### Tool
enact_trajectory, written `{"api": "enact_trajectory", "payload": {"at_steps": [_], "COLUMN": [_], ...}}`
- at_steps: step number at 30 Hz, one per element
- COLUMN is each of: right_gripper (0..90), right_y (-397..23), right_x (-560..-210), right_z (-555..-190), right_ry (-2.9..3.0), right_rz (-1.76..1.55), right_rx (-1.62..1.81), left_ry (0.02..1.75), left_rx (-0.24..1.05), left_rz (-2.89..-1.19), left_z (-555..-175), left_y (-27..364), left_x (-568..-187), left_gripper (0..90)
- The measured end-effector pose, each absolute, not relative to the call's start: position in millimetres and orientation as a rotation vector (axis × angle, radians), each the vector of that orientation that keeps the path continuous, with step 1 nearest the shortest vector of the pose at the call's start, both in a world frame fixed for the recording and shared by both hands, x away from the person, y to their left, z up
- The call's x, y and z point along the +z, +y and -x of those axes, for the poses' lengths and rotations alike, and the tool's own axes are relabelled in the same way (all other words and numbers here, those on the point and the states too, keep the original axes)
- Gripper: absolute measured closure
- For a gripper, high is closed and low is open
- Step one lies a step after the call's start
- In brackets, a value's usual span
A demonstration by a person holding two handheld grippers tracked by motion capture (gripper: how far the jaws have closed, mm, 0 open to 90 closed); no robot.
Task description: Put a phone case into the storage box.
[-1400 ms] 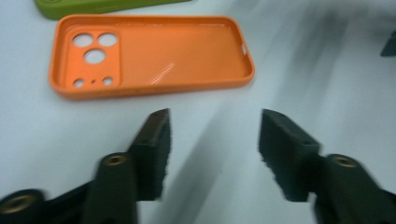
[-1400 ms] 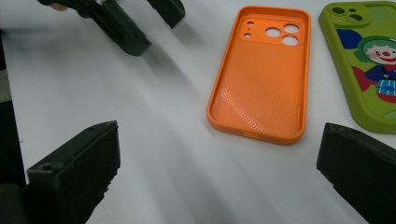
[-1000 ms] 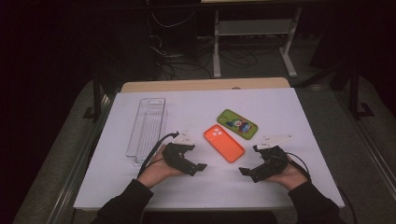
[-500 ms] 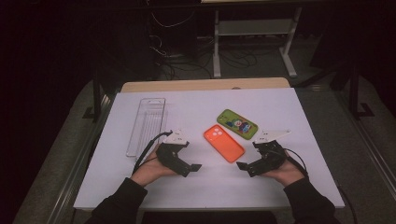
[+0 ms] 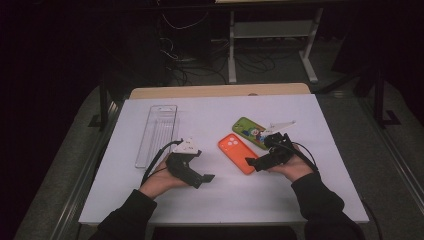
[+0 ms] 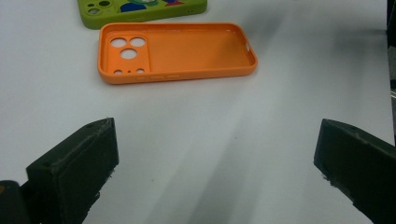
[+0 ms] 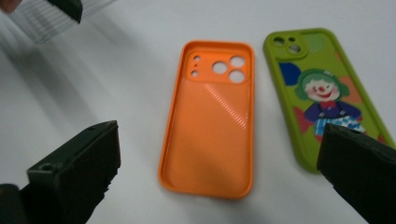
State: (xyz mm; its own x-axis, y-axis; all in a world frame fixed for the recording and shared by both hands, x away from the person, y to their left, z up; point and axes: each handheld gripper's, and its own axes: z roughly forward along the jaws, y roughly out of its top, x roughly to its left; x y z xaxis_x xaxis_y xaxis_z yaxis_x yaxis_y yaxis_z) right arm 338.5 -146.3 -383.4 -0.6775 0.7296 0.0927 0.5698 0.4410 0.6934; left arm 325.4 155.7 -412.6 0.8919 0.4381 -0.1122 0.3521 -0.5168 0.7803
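Orange phone case lies hollow side up on the white tabletop, with both tongs wide open and empty around it.

Compared with a second ago, the right tongs have come in from the tabletop's near right to the case's near end, and the left tongs have just been opening to full width with nothing between the jaws. That reads as an approach to the case, not a grip: no pad touches it. In the right gripper view the case sits between the spread jaws, slightly ahead of them. In the left gripper view it lies well ahead, crosswise. A green cartoon-clown case lies just beside it on the far right, and a clear plastic tray stands apart at the left.
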Motion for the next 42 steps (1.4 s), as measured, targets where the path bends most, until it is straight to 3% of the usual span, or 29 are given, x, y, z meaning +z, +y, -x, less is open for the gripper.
{"api": "enact_trajectory", "payload": {"at_steps": [19, 42], "right_gripper": [0.0, 0.0], "right_y": [-127, -111], "right_x": [-371, -403], "right_z": [-363, -366], "right_ry": [2.386, 2.498], "right_rz": [-1.23, -1.275], "right_rx": [0.986, 0.806], "left_ry": [0.559, 0.549], "left_rx": [0.122, 0.114], "left_rz": [-2.17, -2.181], "left_z": [-325, -325], "left_y": [156, 157], "left_x": [-412, -412], "left_gripper": [0.0, 0.0]}}
